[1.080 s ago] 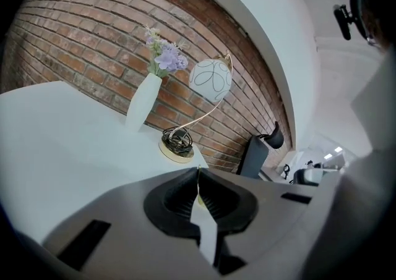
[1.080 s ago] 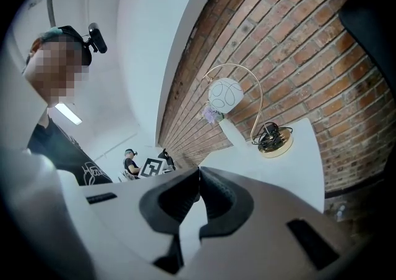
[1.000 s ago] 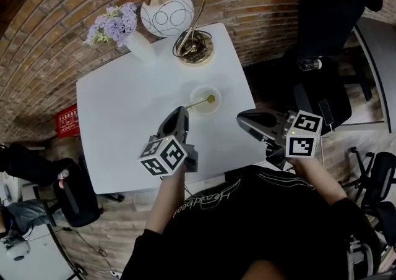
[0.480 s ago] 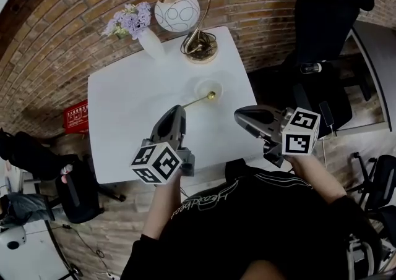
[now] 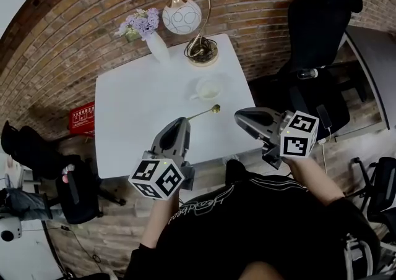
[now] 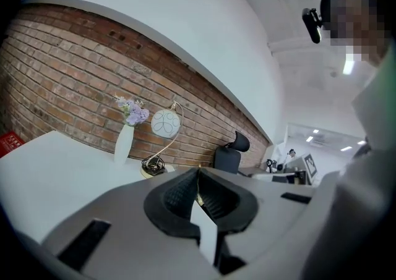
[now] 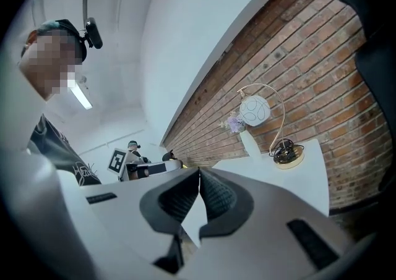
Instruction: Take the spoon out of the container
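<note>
Head view first: your left gripper (image 5: 184, 120) sits about mid-frame over the white table (image 5: 130, 118). The gold spoon (image 5: 204, 112) pokes out of its tip toward the right, bowl end farthest from the jaws. So the spoon is already out of the container (image 5: 207, 90), that small white cup-like thing just above it in the frame, on the lamp (image 5: 185, 16) side. Spoon and container are apart, not touching.

That view won't give you the grip itself, though, because the gripper body covers it. The left gripper view does: the jaws are pressed together with a thin gold sliver of the spoon's handle pinched between the pads, dead centre of the frame. A sliver is all you get there. The spoon's full length and the container only show up from the head.

Your right gripper (image 5: 238, 116) hangs right of centre near the table's right edge, clear of the spoon. In the right gripper view its jaws are squeezed flat against each other with nothing between them. That view also gives you the lamp and the vase (image 5: 158, 47) of purple flowers against the brick wall (image 5: 260, 0) in the right half. Your left gripper's marker cube shows left of centre.

A black chair (image 5: 315, 25) fills the head view's upper right.
</note>
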The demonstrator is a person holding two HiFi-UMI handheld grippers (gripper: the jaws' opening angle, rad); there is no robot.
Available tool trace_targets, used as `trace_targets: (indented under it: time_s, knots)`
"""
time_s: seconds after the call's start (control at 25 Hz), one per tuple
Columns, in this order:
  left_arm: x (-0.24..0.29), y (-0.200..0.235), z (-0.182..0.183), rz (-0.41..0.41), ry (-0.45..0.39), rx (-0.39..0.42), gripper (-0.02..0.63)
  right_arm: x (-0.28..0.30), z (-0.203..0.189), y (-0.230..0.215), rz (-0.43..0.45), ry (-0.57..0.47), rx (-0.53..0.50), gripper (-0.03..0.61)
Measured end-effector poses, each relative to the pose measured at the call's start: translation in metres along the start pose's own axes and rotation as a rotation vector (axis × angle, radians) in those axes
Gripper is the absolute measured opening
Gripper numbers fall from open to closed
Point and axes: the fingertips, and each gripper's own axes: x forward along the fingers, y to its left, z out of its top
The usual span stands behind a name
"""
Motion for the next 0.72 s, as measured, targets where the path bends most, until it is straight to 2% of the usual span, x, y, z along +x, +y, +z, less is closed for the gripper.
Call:
trace_targets:
  time_s: [0.36, 0.72]
  knots:
    - [-0.034, -0.035, -0.013, -0.054, 0.016, 0.041, 0.008, -0.012, -0.007, 0.027, -0.017, -0.033, -0.048, -0.003]
    - [-0.052, -0.045, -0.021, -0.071, 0.019, 0.029, 0.008, -0.024, -0.022, 0.041, -0.053, -0.019, -0.077, -0.003]
